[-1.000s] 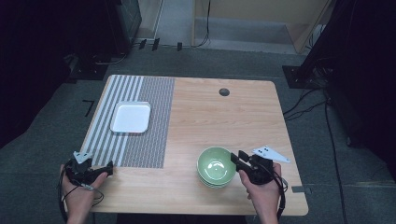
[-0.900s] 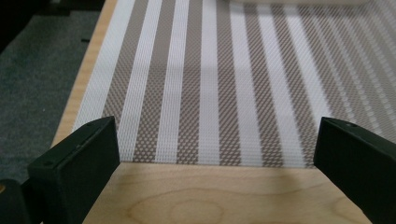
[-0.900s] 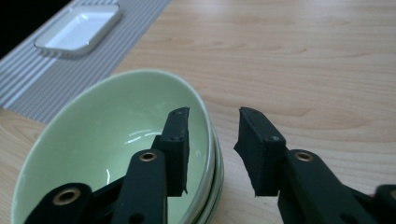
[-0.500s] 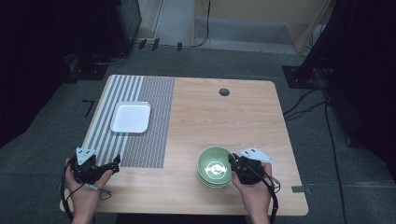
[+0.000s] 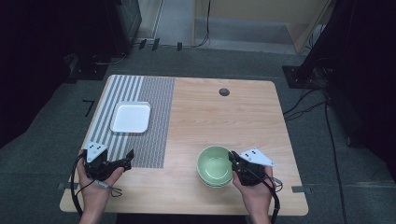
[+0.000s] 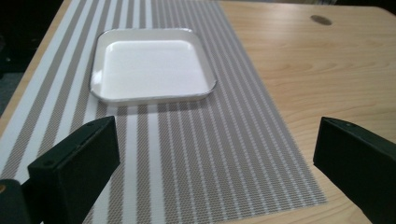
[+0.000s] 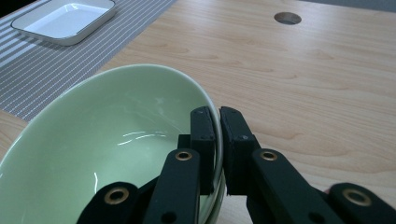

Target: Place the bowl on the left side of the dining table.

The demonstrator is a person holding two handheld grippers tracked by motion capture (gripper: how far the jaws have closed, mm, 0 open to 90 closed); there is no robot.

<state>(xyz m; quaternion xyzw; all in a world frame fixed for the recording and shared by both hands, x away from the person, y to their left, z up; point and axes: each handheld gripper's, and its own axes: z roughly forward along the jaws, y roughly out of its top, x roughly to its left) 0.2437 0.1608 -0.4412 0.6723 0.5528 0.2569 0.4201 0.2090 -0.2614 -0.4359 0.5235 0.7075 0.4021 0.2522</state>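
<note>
The left tool [image 5: 122, 164] is hovering with its jaws wide apart over the striped placemat [image 5: 140, 121], facing the white tray [image 6: 150, 65]; the right tool [image 7: 217, 122] is clamping the rim of the green bowl [image 5: 214, 164] sitting near the tabletop's [image 5: 243, 121] front edge

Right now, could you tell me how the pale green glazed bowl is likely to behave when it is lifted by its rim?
The pale green glazed bowl looks rigid, probably ceramic and breakable. Its glossy surface may slip between the right tongs, shut on one rim edge. Held off-centre, it will probably tilt. A second rim seems to show beneath, so a nested bowl might cling or stay behind.
</note>
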